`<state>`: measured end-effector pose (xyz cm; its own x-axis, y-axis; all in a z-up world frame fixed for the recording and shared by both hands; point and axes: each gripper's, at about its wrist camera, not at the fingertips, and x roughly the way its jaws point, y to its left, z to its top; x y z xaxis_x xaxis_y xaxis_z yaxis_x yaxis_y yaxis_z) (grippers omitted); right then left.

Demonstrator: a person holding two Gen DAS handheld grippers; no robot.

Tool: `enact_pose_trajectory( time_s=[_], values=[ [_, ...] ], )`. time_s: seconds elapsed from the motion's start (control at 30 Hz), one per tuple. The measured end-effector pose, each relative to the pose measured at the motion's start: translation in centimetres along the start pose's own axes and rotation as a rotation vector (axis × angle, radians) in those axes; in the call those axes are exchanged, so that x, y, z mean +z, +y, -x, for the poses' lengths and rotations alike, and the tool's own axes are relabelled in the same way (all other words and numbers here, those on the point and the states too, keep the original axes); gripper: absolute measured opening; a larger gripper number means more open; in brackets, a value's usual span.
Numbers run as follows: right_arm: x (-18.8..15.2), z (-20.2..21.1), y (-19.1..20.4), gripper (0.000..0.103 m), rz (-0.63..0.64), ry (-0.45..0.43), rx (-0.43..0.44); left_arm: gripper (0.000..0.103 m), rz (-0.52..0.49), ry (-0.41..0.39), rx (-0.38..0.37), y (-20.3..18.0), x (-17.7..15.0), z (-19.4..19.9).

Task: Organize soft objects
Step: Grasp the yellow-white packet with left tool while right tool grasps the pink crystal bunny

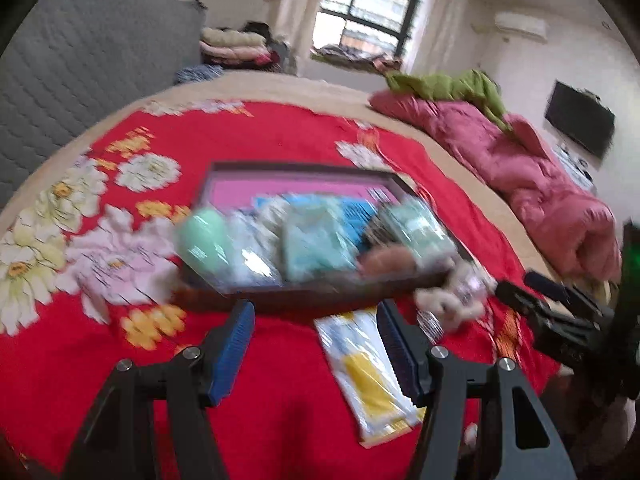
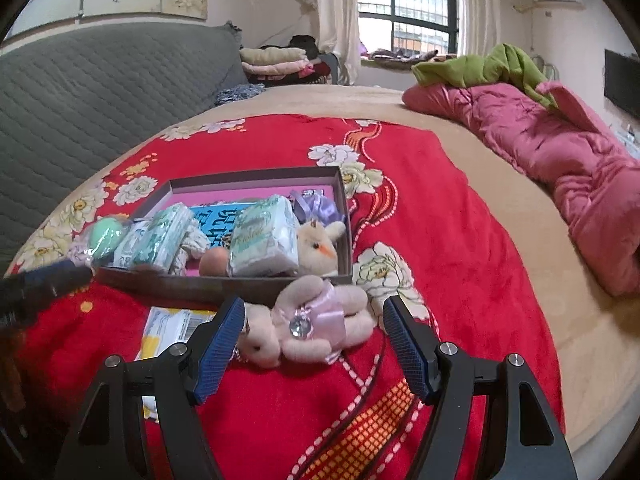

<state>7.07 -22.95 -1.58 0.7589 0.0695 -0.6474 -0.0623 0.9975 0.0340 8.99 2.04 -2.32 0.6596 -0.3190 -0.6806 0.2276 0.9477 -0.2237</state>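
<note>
Right wrist: right hand-held gripper [image 2: 314, 326] tilted down, straddling plush bunny [image 2: 308, 326].

Plush rabbit [image 2: 308, 322] before box [image 2: 224, 280]; packet [image 2: 176, 326] left.

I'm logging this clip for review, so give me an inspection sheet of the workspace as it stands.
Surface: red floral bedspread on a bed.
Job's things: open box holding tissue packs, a chick plush and other small items; bunny plush lying outside, in front of it.
Clutter: yellow-and-white packet on the spread.
Grippers: left gripper open, empty; right gripper open, straddling the bunny.
Cables: nothing seen.
Surroundings: pink quilt, window, grey headboard.
</note>
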Motion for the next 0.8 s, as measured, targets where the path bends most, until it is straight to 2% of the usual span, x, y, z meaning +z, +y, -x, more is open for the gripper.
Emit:
enact_pose_trajectory(
  time_s=[0.2, 0.43, 0.57, 0.8],
  values=[
    [-0.8, 0.4, -0.6, 0.073, -0.040, 0.026, 0.030, 0.063, -0.011, 0.124, -0.048, -2.0, -2.1, -1.6],
    [-1.6, 0.1, -0.4, 0.073, -0.056, 0.063, 0.085, 0.063, 0.041, 0.248, -0.090, -2.5, -3.8, -4.2],
    [-2.0, -1.0, -0.3, 0.073, -0.076, 0.095, 0.118, 0.063, 0.054, 0.287, -0.099, -3.1, -4.2, -5.6],
    [-2.4, -3.7, -0.7, 0.073, -0.159, 0.161, 0.166, 0.067, 0.050, 0.275, -0.096, -3.7, -4.2, -6.8]
  ],
)
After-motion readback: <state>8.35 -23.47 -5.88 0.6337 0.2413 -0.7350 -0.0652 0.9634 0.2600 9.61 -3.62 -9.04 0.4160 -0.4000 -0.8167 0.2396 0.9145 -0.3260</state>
